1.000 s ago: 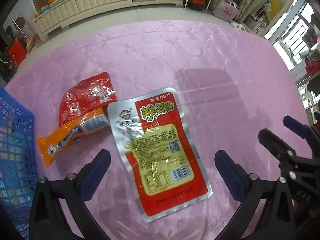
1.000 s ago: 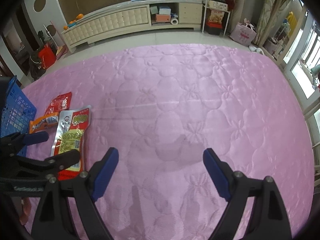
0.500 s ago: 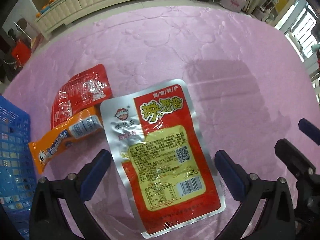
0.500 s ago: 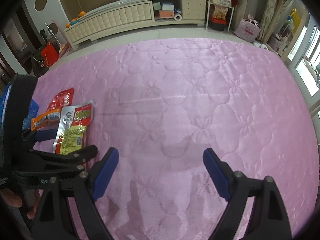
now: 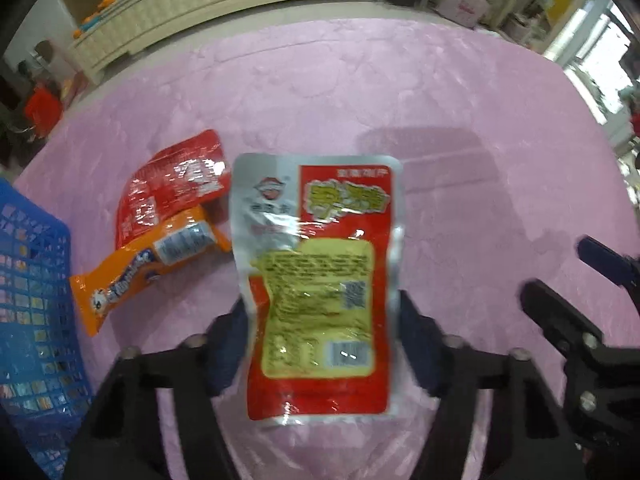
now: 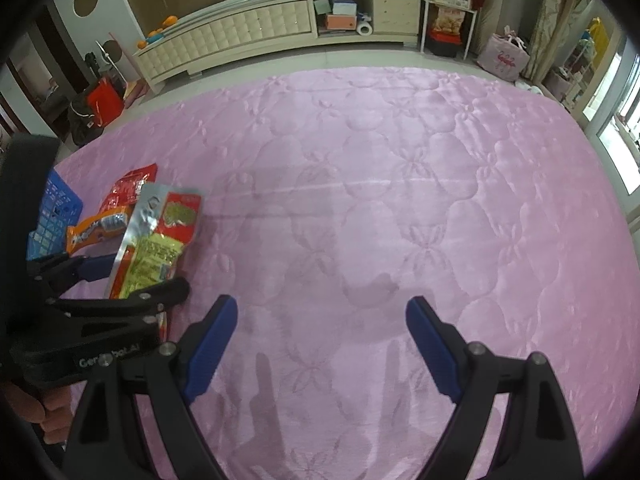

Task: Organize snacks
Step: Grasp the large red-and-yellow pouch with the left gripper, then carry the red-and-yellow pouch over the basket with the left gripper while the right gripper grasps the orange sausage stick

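- pinching the silver-and-red snack pouch (image 5: 320,280) by its side edges, the left gripper (image 5: 322,344) holds it lifted off the pink quilt (image 6: 400,200).
- right gripper (image 6: 322,344) hangs wide apart, holding nothing.
- slick foil held only at the edges could buckle and slip before reaching the blue basket (image 5: 32,300).

silver/red foil pouch (image 5: 320,280) (yellow label up) tilted, lifted off quilt | red pkt (image 5: 168,184) flat, under orange bar (image 5: 148,264) | blue basket (image 5: 32,320) far left

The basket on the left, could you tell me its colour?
Blue basket, clearest in the left wrist view.
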`<state>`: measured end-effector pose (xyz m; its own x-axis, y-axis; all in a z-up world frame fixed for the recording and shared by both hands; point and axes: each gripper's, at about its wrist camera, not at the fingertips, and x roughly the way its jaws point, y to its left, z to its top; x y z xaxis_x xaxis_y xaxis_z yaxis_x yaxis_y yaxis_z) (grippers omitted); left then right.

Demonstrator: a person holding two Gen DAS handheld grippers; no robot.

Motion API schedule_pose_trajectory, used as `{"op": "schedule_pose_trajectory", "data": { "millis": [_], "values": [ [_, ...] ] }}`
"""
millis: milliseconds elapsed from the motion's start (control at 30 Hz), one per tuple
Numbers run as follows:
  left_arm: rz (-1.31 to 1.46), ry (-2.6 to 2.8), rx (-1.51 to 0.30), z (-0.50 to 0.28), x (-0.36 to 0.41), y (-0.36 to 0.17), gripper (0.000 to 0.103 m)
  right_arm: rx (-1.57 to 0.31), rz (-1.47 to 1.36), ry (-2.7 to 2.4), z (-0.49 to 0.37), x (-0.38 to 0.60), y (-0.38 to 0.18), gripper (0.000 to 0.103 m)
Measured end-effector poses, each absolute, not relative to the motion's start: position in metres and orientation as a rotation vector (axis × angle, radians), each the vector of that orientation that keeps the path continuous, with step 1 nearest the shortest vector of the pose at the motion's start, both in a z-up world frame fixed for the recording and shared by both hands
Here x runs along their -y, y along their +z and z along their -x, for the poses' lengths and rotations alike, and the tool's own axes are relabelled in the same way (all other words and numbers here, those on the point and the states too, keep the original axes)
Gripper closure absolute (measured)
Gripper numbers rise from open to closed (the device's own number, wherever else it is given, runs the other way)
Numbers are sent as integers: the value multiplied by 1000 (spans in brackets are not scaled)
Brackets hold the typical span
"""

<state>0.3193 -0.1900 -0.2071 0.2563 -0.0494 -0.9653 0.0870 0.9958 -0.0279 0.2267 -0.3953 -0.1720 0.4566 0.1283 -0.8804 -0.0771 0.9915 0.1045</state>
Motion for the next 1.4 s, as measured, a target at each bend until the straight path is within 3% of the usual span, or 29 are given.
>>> {"op": "schedule_pose_trajectory", "data": {
  "millis": [133,167,200,400,633,900,1100,1400],
  "values": [
    [16,-118,-1307,-316,181,-201,58,-1092,-51,136,-226,392,-173,14],
    [19,-112,-1299,-314,176,-198,69,-1094,-50,136,-226,392,-173,14],
    [21,-113,-1304,-313,174,-197,73,-1095,-50,136,-226,392,-174,14],
    [56,-140,-1297,-310,158,-201,73,-1105,-52,147,-225,388,-177,14],
    [-109,-138,-1258,-302,178,-204,66,-1107,-44,163,-223,377,-179,14],
    [-84,-142,-1268,-292,168,-200,71,-1102,-78,158,-220,379,-178,14],
    [-82,-197,-1144,-265,154,-154,71,-1068,-138,160,-209,375,-167,14],
    [27,-163,-1029,-220,94,-75,71,-976,-32,182,-203,320,-106,14]
  ]
}}
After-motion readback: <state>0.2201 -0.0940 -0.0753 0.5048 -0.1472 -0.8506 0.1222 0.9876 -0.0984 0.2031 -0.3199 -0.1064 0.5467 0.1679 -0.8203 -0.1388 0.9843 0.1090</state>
